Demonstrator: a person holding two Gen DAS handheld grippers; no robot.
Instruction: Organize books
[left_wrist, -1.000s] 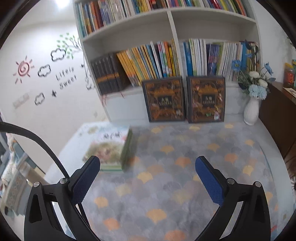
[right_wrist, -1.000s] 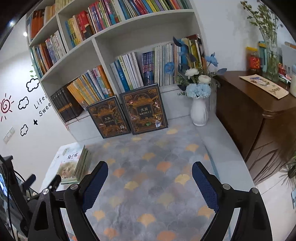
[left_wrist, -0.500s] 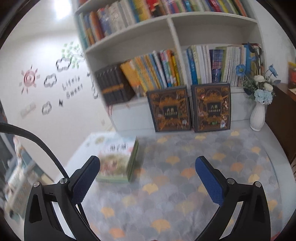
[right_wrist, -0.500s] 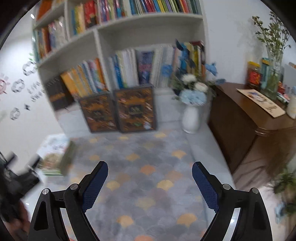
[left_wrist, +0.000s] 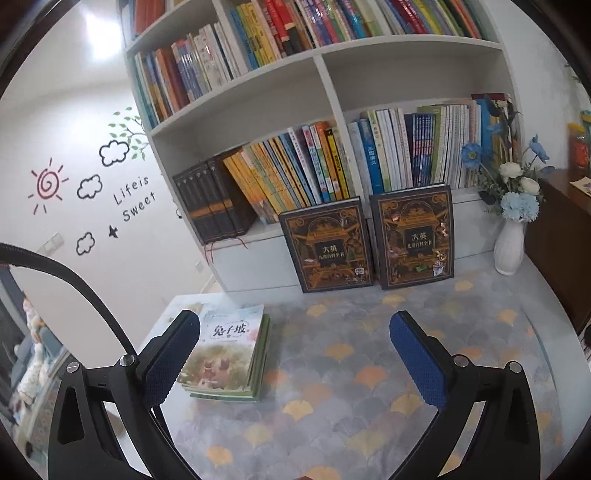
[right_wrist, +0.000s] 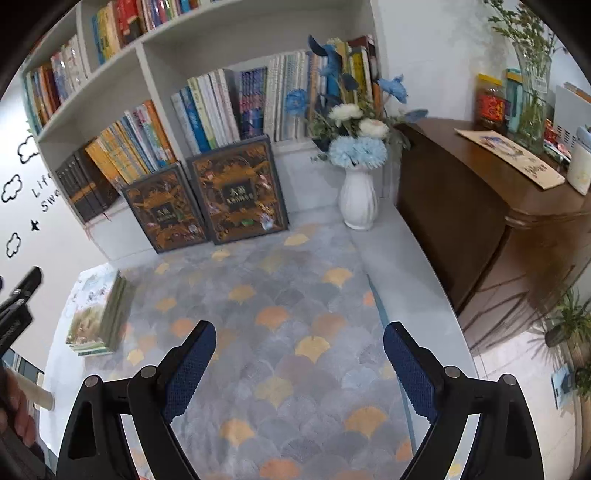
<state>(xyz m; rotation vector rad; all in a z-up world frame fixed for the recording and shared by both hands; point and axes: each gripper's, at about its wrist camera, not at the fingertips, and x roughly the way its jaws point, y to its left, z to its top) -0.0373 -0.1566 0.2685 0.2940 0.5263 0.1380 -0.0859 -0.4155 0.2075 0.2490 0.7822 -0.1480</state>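
A low stack of thin green-edged picture books (left_wrist: 229, 360) (right_wrist: 96, 315) lies flat at the mat's left edge. Two large dark ornate books (left_wrist: 328, 245) (left_wrist: 415, 234) (right_wrist: 164, 210) (right_wrist: 240, 188) lean upright against the white bookshelf (left_wrist: 325, 62) (right_wrist: 155, 51), which is packed with standing books. My left gripper (left_wrist: 295, 362) is open above the mat, its left finger just left of the stack. My right gripper (right_wrist: 300, 365) is open over the middle of the mat, empty.
A grey mat with orange fan shapes (left_wrist: 351, 369) (right_wrist: 280, 314) covers the white table. A white vase of blue and white flowers (left_wrist: 511, 240) (right_wrist: 358, 195) stands at the back right. A brown cabinet (right_wrist: 498, 221) carries jars and papers. The left gripper's tip (right_wrist: 22, 288) shows at the left edge.
The left view has risen and drawn back, so the shelf, leaning books and stack sit lower in the frame. The right view has swung right, bringing the vase and cabinet nearer centre. Both grippers stayed open.
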